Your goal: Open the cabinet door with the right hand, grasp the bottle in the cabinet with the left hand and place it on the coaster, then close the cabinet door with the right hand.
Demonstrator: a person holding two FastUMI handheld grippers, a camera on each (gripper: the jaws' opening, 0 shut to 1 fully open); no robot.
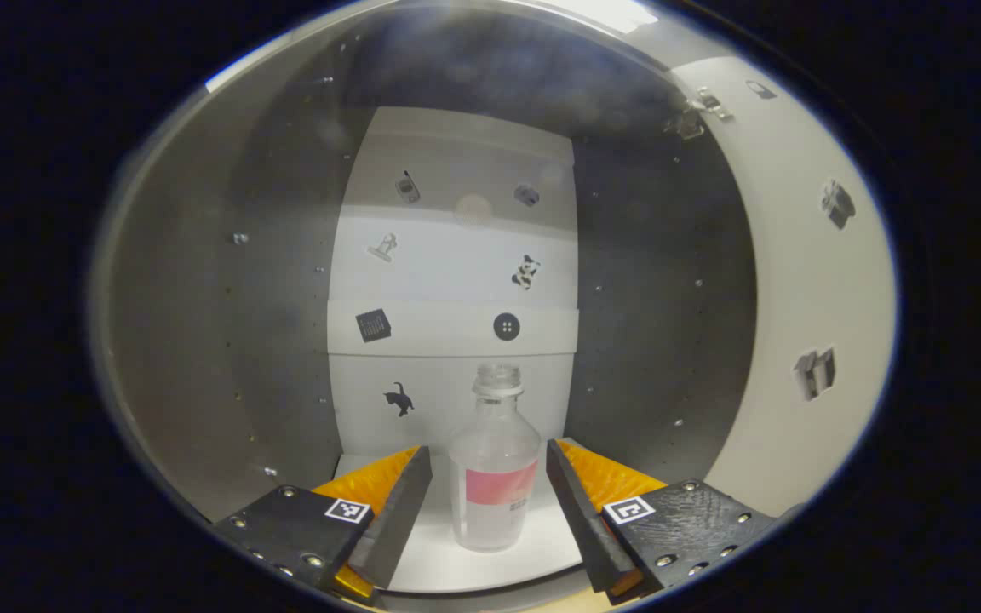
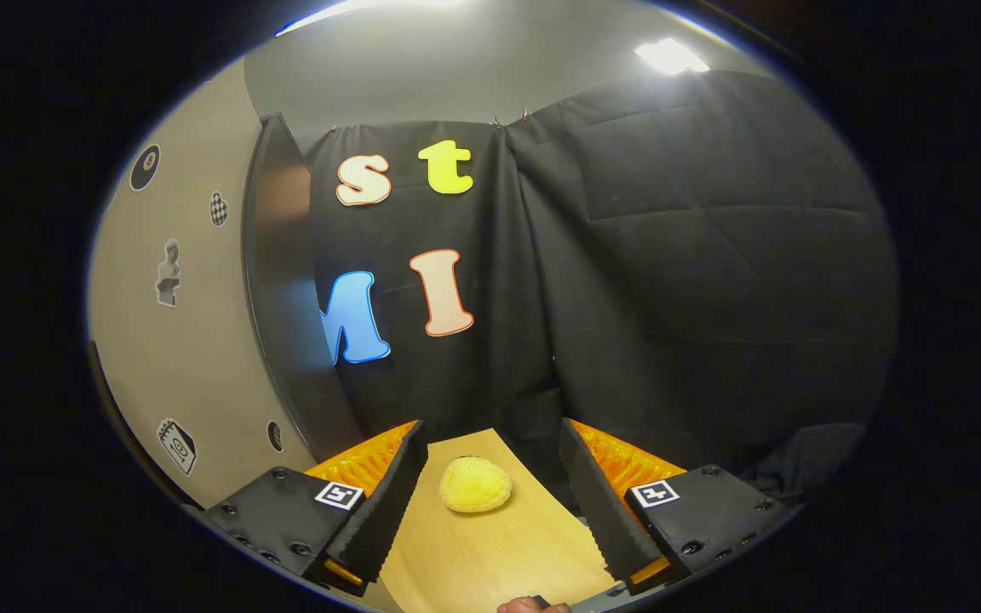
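In the left gripper view a clear bottle [image 1: 495,477] with a pink label band and no cap stands upright on the white cabinet floor [image 1: 448,566]. My left gripper [image 1: 489,481] is open, with one finger on each side of the bottle and a gap to both. The cabinet door [image 1: 806,289] hangs open at the right. In the right gripper view my right gripper [image 2: 490,481] is open and holds nothing, above a wooden table [image 2: 490,553]. A yellow round coaster [image 2: 475,484] lies on the table between and beyond its fingers. The open cabinet door [image 2: 175,323] stands at the left.
The cabinet's grey side walls [image 1: 226,340] close in on both sides of the bottle, and its white back panel [image 1: 456,281] carries small stickers. A hinge [image 1: 699,111] sits at the door's top. Black cloth [image 2: 669,281] hangs behind the table.
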